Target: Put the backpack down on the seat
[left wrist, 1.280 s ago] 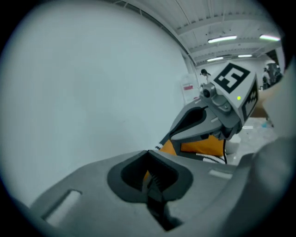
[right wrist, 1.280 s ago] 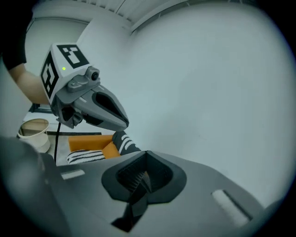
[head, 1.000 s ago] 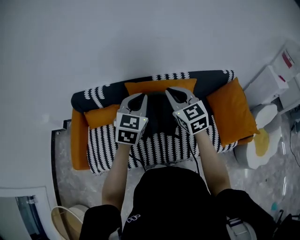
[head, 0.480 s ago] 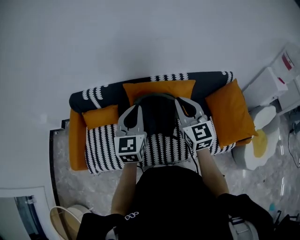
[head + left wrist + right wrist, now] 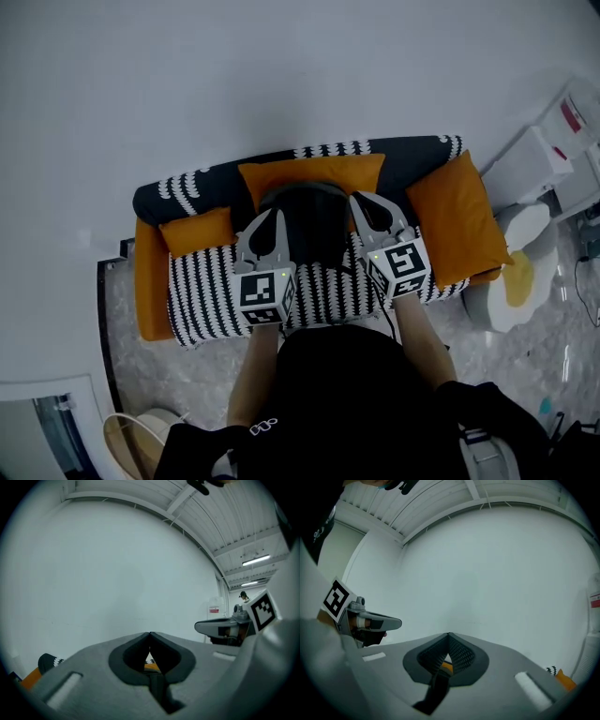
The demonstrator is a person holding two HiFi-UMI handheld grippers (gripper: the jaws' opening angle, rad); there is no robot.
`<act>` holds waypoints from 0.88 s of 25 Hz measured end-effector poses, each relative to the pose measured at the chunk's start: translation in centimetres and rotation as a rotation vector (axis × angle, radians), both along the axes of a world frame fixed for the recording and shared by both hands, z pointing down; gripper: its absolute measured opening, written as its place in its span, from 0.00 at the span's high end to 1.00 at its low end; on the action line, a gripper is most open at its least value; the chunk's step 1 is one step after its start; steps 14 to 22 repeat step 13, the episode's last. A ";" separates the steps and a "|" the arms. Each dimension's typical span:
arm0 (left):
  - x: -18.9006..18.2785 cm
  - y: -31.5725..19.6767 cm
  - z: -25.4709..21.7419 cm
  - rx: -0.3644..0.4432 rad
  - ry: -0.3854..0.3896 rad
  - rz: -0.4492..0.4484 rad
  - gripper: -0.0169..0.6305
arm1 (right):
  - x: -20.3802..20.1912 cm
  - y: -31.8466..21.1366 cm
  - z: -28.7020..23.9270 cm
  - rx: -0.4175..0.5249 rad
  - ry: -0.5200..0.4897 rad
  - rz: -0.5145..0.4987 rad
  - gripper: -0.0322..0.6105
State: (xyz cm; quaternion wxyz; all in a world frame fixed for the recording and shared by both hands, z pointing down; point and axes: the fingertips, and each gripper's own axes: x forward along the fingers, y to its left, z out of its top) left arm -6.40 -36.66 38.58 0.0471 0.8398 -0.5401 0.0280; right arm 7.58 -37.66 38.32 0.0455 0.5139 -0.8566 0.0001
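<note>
Over striped seat (image 5: 202, 291), backpack (image 5: 314, 225) now lower; left gripper (image 5: 272, 220), right gripper (image 5: 368, 202) fingers pinch it.

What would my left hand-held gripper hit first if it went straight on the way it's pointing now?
Probably the orange cushion against the sofa back: the left hand-held gripper points at it, and orange shows past its shut tips. Height is unclear; it might pass over to the wall.

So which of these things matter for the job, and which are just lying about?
Job: backpack; seat; left gripper and right gripper, both shut on the backpack.
Lying about: orange cushions; egg-shaped stool.
</note>
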 end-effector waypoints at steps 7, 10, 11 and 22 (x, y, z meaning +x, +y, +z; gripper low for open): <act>1.7 -0.3 -0.1 0.007 0.015 0.046 0.97 | 0.8 -0.1 0.0 0.008 -0.008 0.017 0.94; 2.2 -0.9 -0.2 0.013 0.017 0.054 0.97 | 1.1 -0.5 -0.2 0.021 -0.005 0.018 0.94; 2.3 -1.0 -0.2 0.017 0.022 0.058 0.97 | 1.2 -0.7 -0.3 0.024 -0.005 0.017 0.94; 2.7 -1.3 -0.3 0.026 0.032 0.069 0.97 | 1.3 -1.1 -0.3 0.030 -0.005 0.014 0.94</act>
